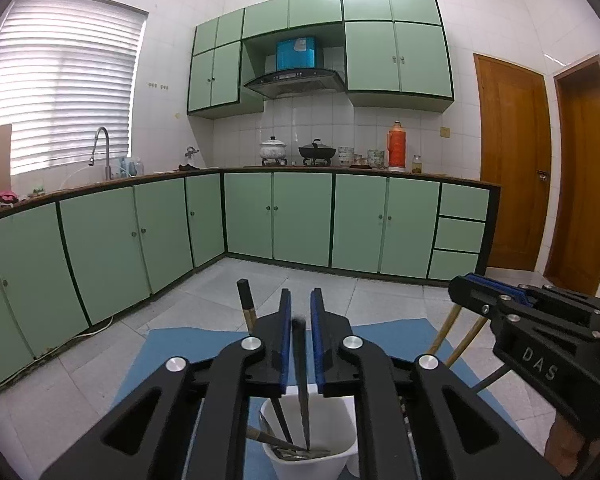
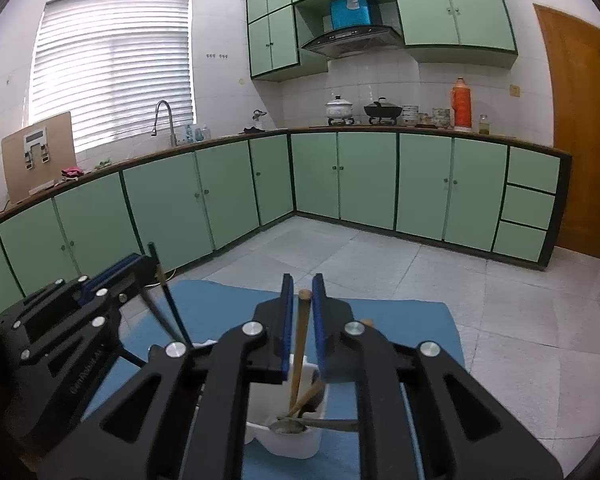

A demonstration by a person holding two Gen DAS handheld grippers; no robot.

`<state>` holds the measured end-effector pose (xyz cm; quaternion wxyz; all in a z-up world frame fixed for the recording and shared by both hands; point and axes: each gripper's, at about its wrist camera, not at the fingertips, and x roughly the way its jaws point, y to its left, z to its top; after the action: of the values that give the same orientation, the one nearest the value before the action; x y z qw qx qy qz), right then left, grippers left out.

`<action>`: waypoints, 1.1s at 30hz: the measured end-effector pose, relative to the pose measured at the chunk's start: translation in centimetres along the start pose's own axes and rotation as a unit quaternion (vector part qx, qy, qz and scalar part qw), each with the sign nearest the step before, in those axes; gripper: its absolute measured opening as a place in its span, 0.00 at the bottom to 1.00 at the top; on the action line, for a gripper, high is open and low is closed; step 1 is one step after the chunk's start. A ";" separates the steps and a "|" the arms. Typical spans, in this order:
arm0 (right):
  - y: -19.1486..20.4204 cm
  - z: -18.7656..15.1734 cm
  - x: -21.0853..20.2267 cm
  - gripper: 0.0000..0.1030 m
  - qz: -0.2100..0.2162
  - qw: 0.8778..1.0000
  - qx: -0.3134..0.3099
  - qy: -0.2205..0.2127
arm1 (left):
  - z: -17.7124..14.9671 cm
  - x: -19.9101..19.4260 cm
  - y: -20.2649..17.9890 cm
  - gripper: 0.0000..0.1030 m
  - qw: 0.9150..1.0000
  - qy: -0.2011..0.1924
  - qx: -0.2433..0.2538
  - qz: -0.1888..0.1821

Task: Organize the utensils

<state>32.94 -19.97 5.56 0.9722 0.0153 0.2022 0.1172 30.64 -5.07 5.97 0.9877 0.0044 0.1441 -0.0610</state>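
- Left wrist view: the left gripper [image 1: 300, 308] hangs over a white cup [image 1: 342, 432] that stands on a blue mat [image 1: 172, 348] spread on the tiled floor [image 1: 260, 280].
- A black utensil handle [image 1: 300, 360] stands upright between the blue pads [image 1: 286, 332]. A narrow gap shows on either side of it, so the jaws stand slightly apart and do not press on it. Its lower end rests in the bottom of the cup.
- A second dark stick with a wooden band [image 1: 247, 304] leans out of the cup toward the left, just beside the left finger.
- At the right edge of this view the right gripper [image 1: 496, 284] reaches in. Two wooden handles [image 1: 446, 328] slant below it.
- Right wrist view: the right gripper [image 2: 302, 296] sits above a white compartment [image 2: 300, 440] on the same mat [image 2: 400, 320], toward its near edge.
- A wooden handle [image 2: 300, 344] stands between the pads [image 2: 287, 320]. It leans close to the left pad with a clear gap at the right one, so the jaws are a little open and it is not clamped.
- A metal spoon [image 2: 290, 426] lies across the bottom of the compartment, with another wooden handle [image 2: 310, 398] slanting beside it.
- The left gripper [image 2: 140, 268] shows at the left, with two dark sticks [image 2: 172, 308] running down from it to the cup.
- Green cabinets [image 2: 364, 176] line the far walls.
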 end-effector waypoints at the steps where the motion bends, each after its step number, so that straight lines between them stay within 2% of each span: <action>1: 0.0 0.0 -0.1 0.16 -0.002 1.000 0.001 -0.002 | 0.1 0.0 0.0 0.13 1.000 -0.001 0.000 0.000; 5: -0.3 0.0 -0.8 0.25 -0.009 1.000 0.000 -0.014 | 0.3 -0.5 0.1 0.30 1.000 -0.010 0.000 0.002; 10: -0.6 0.1 -2.0 0.28 -0.016 1.000 -0.001 -0.027 | 0.7 -1.2 0.3 0.31 1.000 -0.016 0.002 0.000; 15: -1.3 -0.1 -3.5 0.34 -0.027 0.999 0.001 -0.042 | 1.1 -2.2 0.8 0.42 1.000 -0.027 0.000 0.004; 16: -1.4 -0.1 -3.7 0.36 -0.028 0.999 0.001 -0.044 | 1.1 -2.4 0.9 0.47 1.000 -0.029 0.000 0.005; 24: -2.7 -1.5 -7.0 0.55 -0.047 0.997 0.009 -0.064 | 0.8 -5.6 2.0 0.70 0.998 -0.049 -0.001 0.026; 26: -2.9 -2.1 -7.8 0.64 -0.055 0.996 0.009 -0.065 | 0.3 -6.7 2.5 0.77 0.998 -0.051 -0.006 0.030; 33: -3.6 -5.4 -10.9 0.78 -0.061 0.996 0.014 -0.064 | -2.1 -10.0 4.1 0.85 0.998 -0.045 -0.022 0.029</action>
<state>21.89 -26.16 4.58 0.9881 0.0240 0.1421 0.0537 20.99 0.29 6.75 0.9944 -0.0155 0.1007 -0.0291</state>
